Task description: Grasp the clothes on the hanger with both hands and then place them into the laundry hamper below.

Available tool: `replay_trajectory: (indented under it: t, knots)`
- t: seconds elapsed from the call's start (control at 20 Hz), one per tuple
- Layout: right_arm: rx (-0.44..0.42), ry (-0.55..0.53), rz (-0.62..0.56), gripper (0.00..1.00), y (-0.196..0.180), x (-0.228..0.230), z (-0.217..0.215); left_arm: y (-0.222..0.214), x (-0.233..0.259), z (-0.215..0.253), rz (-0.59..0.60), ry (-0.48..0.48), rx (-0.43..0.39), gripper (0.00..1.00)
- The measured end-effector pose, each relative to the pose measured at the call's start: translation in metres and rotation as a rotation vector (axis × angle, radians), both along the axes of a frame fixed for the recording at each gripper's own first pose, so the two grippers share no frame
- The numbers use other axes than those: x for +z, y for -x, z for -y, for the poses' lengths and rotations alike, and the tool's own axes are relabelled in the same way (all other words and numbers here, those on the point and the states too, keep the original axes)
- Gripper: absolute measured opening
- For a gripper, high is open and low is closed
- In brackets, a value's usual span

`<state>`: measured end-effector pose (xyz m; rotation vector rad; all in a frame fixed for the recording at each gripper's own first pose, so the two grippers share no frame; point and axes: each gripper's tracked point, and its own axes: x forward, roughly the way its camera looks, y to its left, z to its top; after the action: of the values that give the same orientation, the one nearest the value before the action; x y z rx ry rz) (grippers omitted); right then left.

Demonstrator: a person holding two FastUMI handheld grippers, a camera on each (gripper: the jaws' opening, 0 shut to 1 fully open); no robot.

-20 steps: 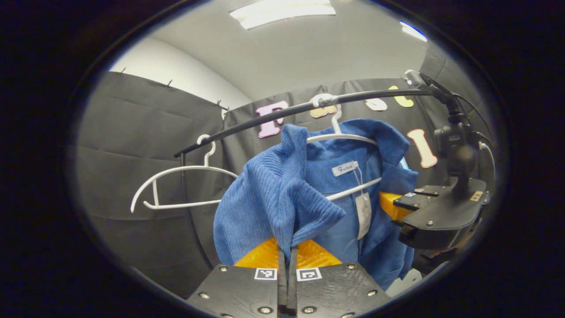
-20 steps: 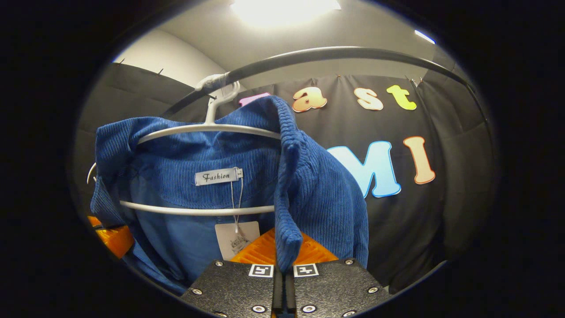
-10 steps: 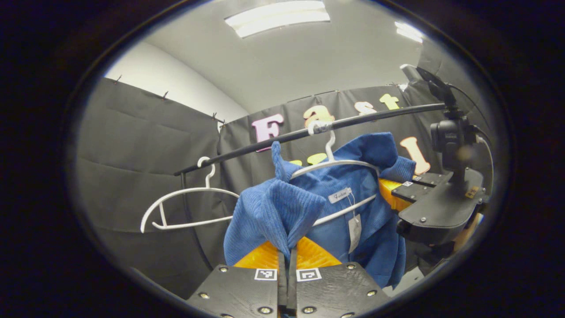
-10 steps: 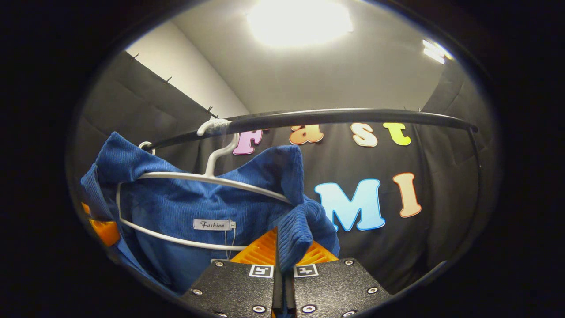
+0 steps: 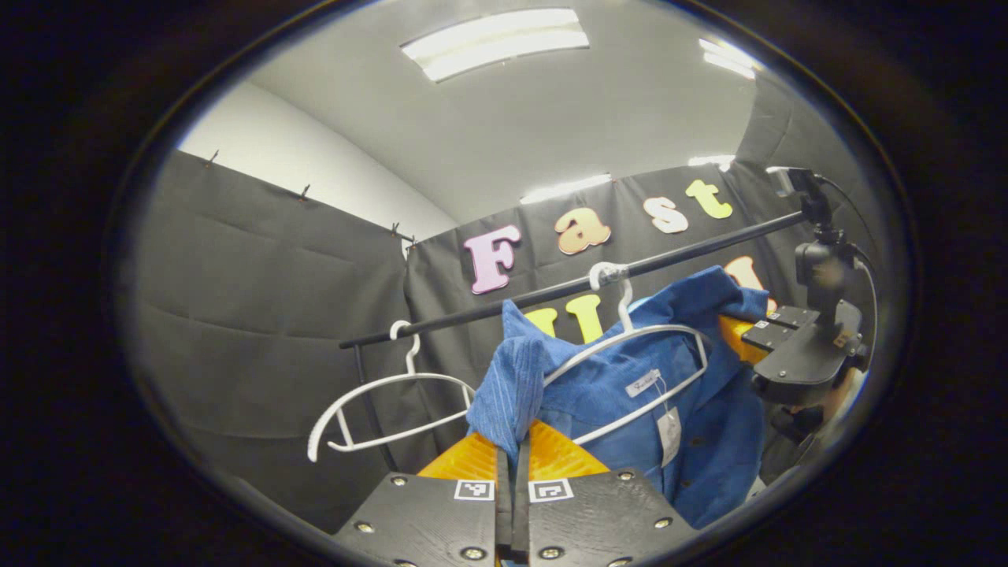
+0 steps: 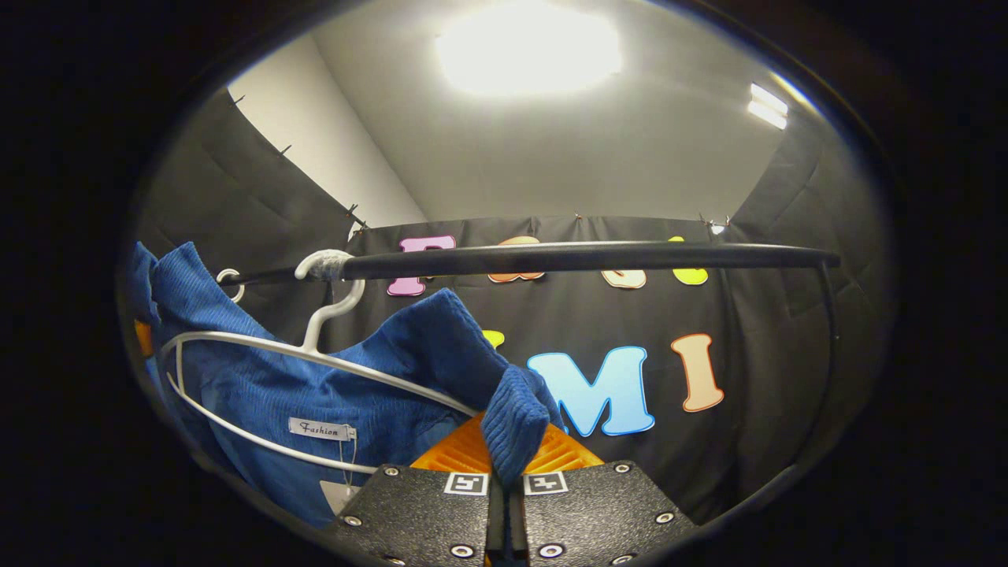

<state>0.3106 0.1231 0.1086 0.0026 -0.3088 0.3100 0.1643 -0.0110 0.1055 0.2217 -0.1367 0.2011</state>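
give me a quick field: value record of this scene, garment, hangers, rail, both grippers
garment: blue jacket, partly on its hanger, both shoulders pulled forward
hanger: white, hooked on the rail
spare hanger: white, bare, farther along the rail
rail: black bar
left gripper: shut on a fold of the jacket
right gripper: shut on the jacket's other shoulder
hamper: cannot tell where

I see a black rail (image 5: pixel 551 295) across the booth, spare white hanger (image 5: pixel 378 402) hooked on it, ceiling light (image 6: pixel 528 51) overhead.
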Motion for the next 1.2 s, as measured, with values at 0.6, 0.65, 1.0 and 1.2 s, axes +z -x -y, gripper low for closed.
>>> replay_trajectory:
  t: [0.6, 0.65, 1.0, 1.2]
  knots:
    - [-0.069, 0.071, 0.059, 0.02, -0.034, 0.013, 0.034, 0.002, 0.017, -0.049, -0.020, -0.099, -0.030, 0.08]
    - [-0.078, 0.077, 0.059, 0.02, -0.038, 0.011, 0.036, 0.002, 0.017, -0.055, -0.025, -0.108, -0.028, 0.08]
    - [-0.117, 0.066, 0.012, 0.02, -0.068, -0.007, 0.057, -0.014, 0.011, -0.092, -0.033, -0.154, -0.019, 0.08]
    - [-0.126, 0.115, 0.019, 0.02, -0.073, -0.016, 0.051, -0.030, 0.003, -0.105, -0.041, -0.144, -0.020, 0.01]
